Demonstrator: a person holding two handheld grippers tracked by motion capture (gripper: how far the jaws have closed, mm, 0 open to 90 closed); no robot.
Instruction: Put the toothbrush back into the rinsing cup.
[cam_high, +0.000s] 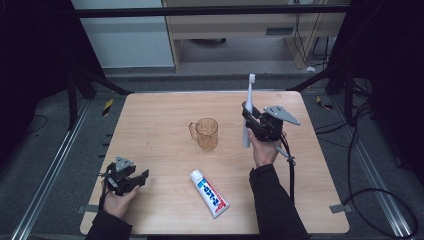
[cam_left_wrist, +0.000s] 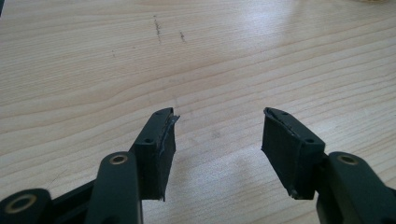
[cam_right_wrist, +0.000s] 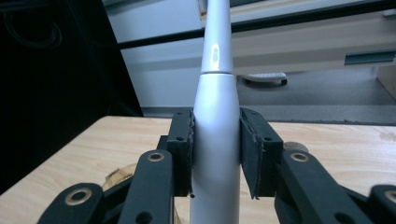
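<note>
- Wooden table under dark curtains, with pale cabinets and trailing cables on the floor at the far side: that is the setting from the high view.
- From the same view, a clear amber cup with a handle stands near the middle of the table, and a tube of toothpaste lies flat on the near side, well apart from the cup.
- Just right of the cup, the right gripper holds a white electric toothbrush upright in the air, brush head at the top, its lower end hanging above the table just beside the cup.
- At the near left corner the left gripper sits low over the table with nothing in it.
- In the left gripper view, the jaws stand spread wide over bare wood grain (a few faint scratches farther off), touching nothing.
- In the right gripper view, the jaws pinch the toothbrush on both sides of its thick handle, just below the seam where the neck begins; the pads press flat against it.
- The step in hand looks like carrying the toothbrush over to stand it in the cup. To do that well, I would keep the brush vertical, bring its lower end over the cup's mouth, lower it inside clear of the rim, and only then release, since a light cup could tip.
</note>
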